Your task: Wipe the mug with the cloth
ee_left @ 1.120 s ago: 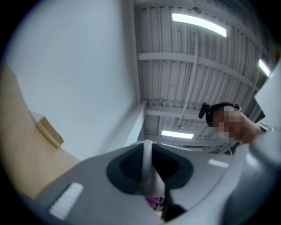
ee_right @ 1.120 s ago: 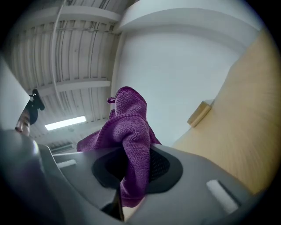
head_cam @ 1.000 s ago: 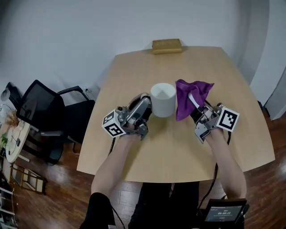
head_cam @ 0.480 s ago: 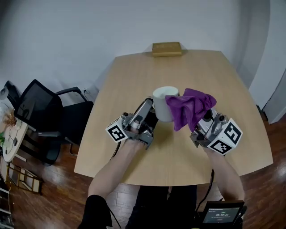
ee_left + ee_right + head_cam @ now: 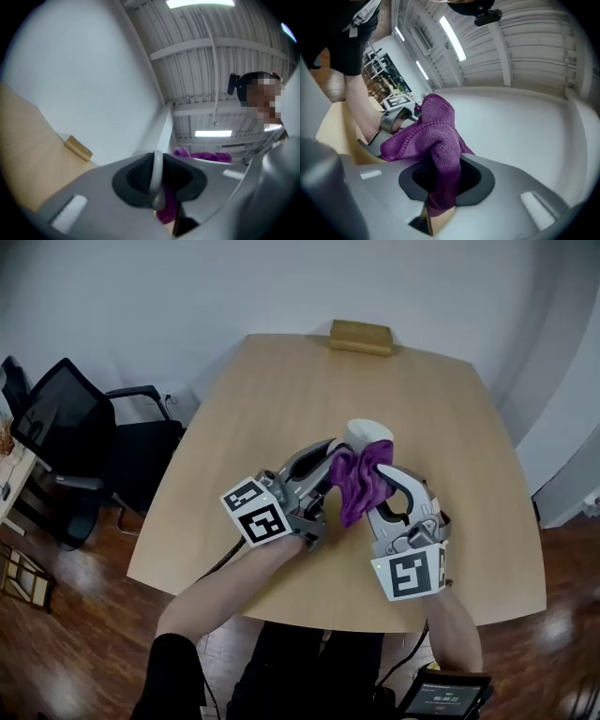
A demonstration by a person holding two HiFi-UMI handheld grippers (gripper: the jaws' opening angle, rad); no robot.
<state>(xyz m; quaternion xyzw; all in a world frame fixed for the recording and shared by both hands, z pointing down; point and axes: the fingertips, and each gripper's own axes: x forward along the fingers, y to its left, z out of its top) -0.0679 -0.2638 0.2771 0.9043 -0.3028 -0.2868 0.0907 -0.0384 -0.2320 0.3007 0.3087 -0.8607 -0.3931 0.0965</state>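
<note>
In the head view the left gripper (image 5: 322,463) has the white mug (image 5: 370,433) by its handle near the middle of the wooden table (image 5: 281,381). The right gripper (image 5: 387,476) brings the purple cloth (image 5: 353,482) against the mug's near side, apparently so that one tool steadies while the other rubs. In the left gripper view the handle (image 5: 157,176) sits pinched between the dark pads. These jaws have just been opening slightly, perhaps easing the hold. In the right gripper view the jaws are clamped narrow on a bunched fold of cloth, and the rest drapes forward as the wiping face.
</note>
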